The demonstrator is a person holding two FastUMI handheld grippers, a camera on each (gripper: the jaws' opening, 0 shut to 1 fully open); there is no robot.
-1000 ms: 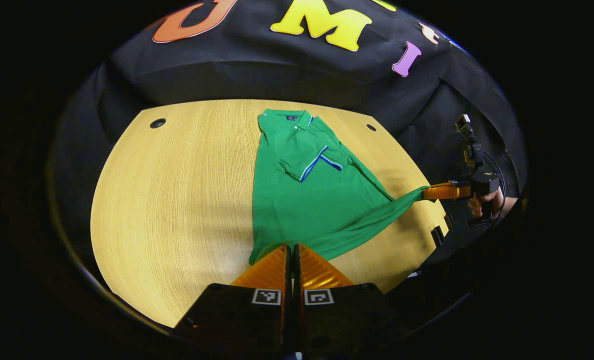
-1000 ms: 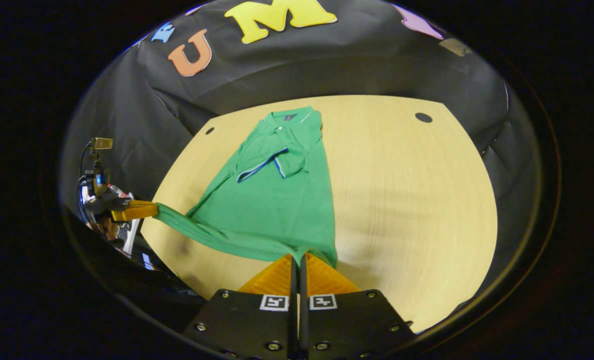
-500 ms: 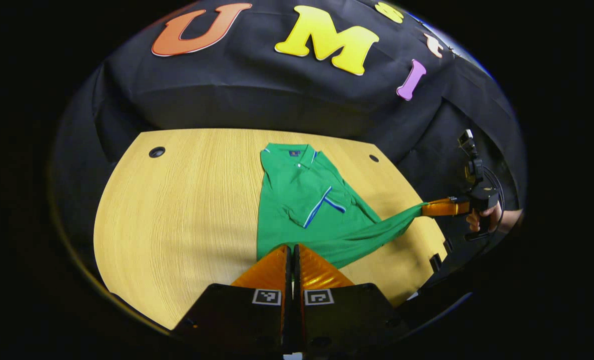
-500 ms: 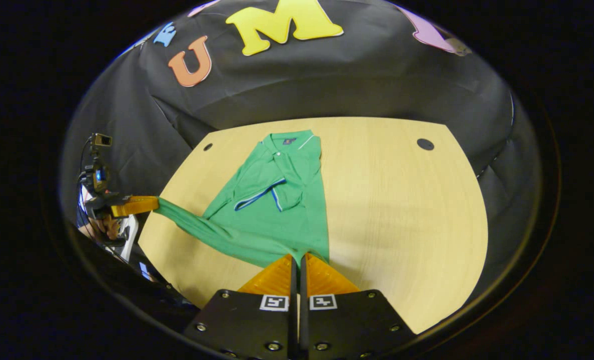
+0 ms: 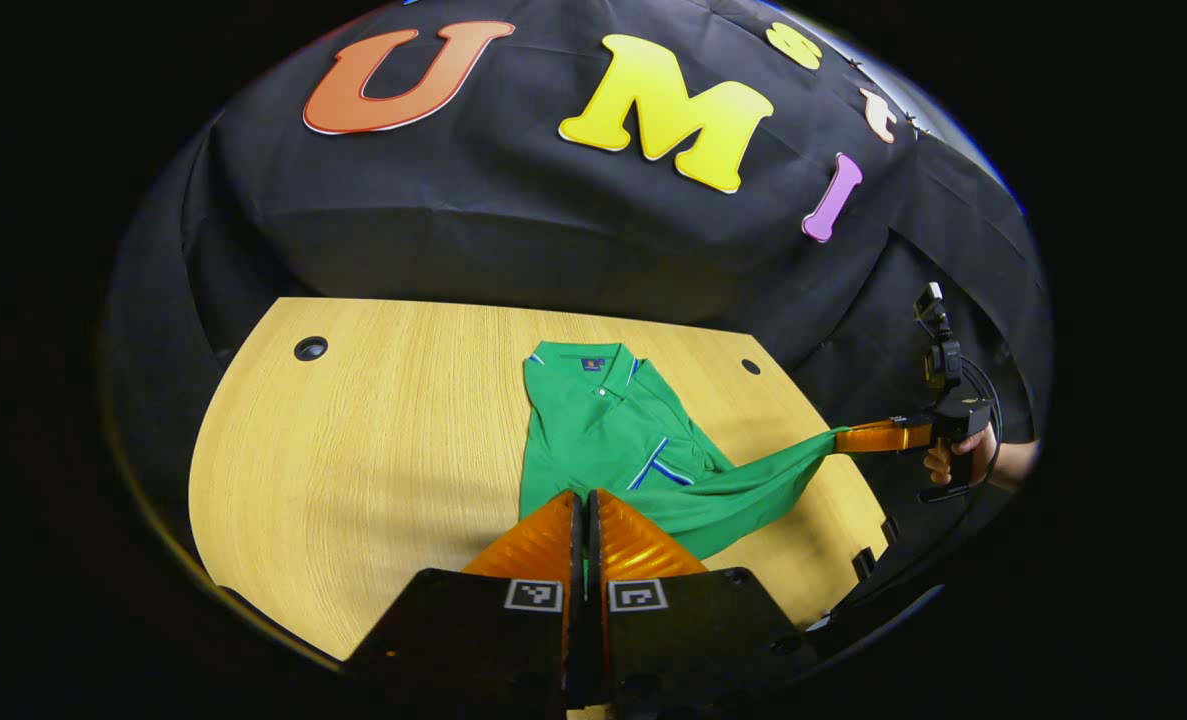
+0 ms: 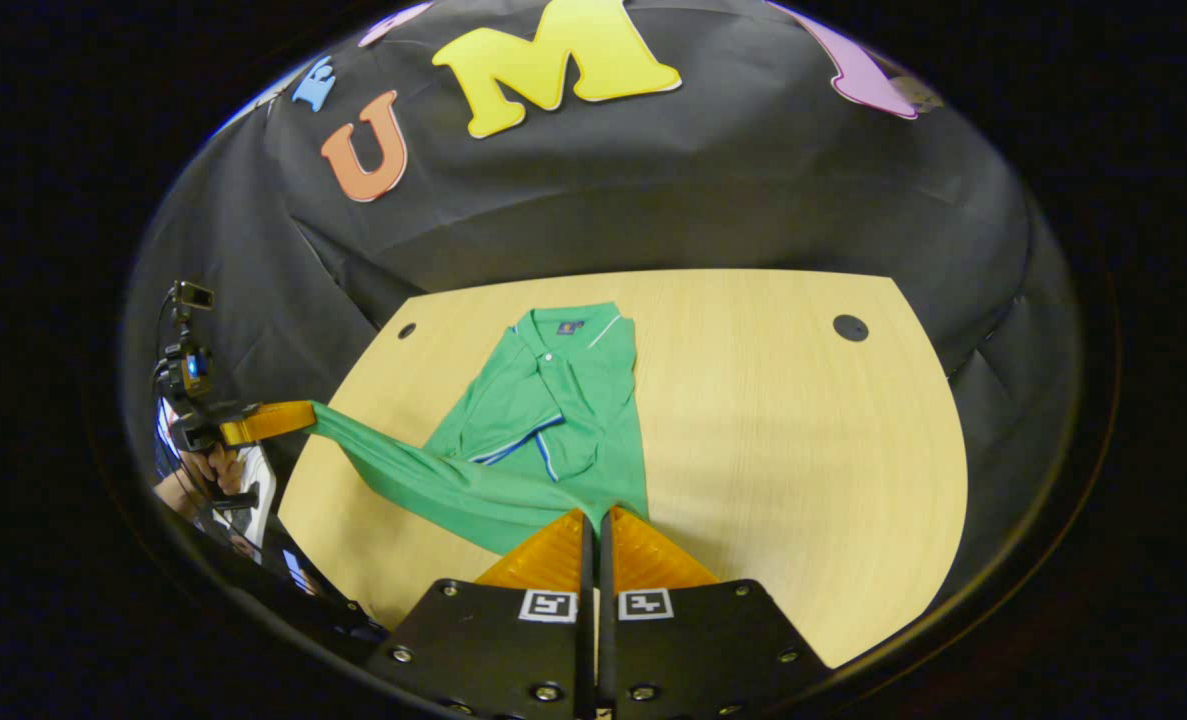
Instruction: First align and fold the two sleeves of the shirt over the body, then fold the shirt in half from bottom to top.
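Pale wooden surface [image 5: 373,430] in a black-draped booth. At its near edge, the left claw [image 5: 585,512] and the right claw [image 6: 598,530] each sit clenched on a hem corner of a green short-sleeved polo shirt [image 5: 603,430], lifting the hem above the surface. Both blue-trimmed sleeves [image 6: 543,445] lie folded over the shirt's body. Farther off, its collar [image 6: 563,325] points toward the far edge.
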